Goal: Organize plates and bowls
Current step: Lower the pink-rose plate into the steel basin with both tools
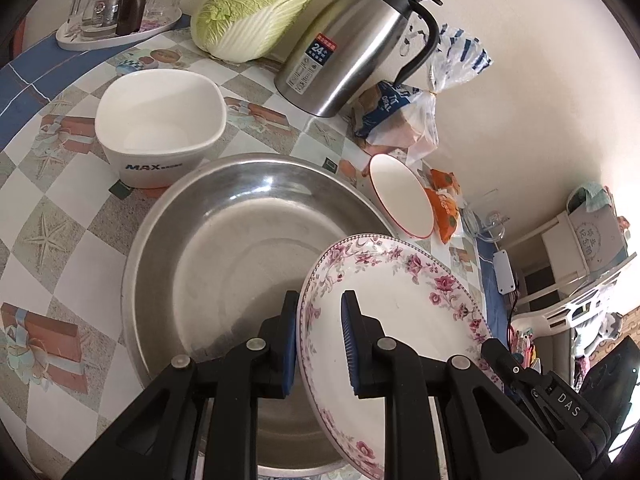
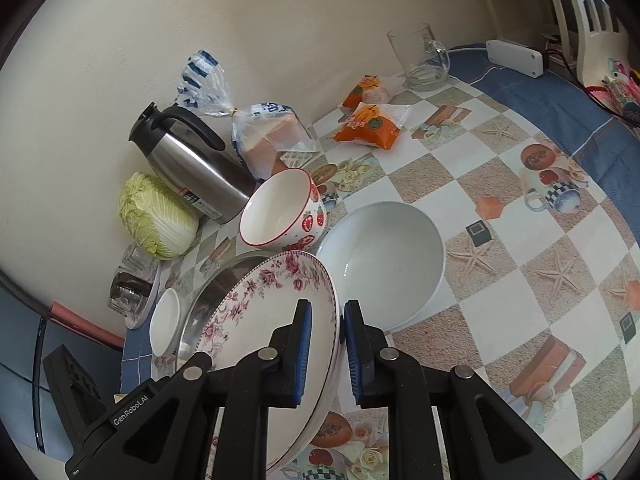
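Tablecloth (image 2: 500, 240) | steel basin (image 1: 240, 248) half-hidden by floral plate (image 1: 400, 320)

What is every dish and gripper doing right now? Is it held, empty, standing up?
Floral plate: held tilted over the steel basin, a gripper on each rim.
Left gripper: shut on the plate.
Right gripper: shut on the plate.
Steel basin: empty.
Square white bowl: upright, empty.
Strawberry bowl: tipped, empty.
Round white bowl: upright, empty.
Glass mug: upright, empty.

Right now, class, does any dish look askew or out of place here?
Yes. The floral plate is tilted, not flat: both claws, left claw and right claw, pinch opposite rims, holding it partly over the steel basin. Nothing looks spilled or broken.
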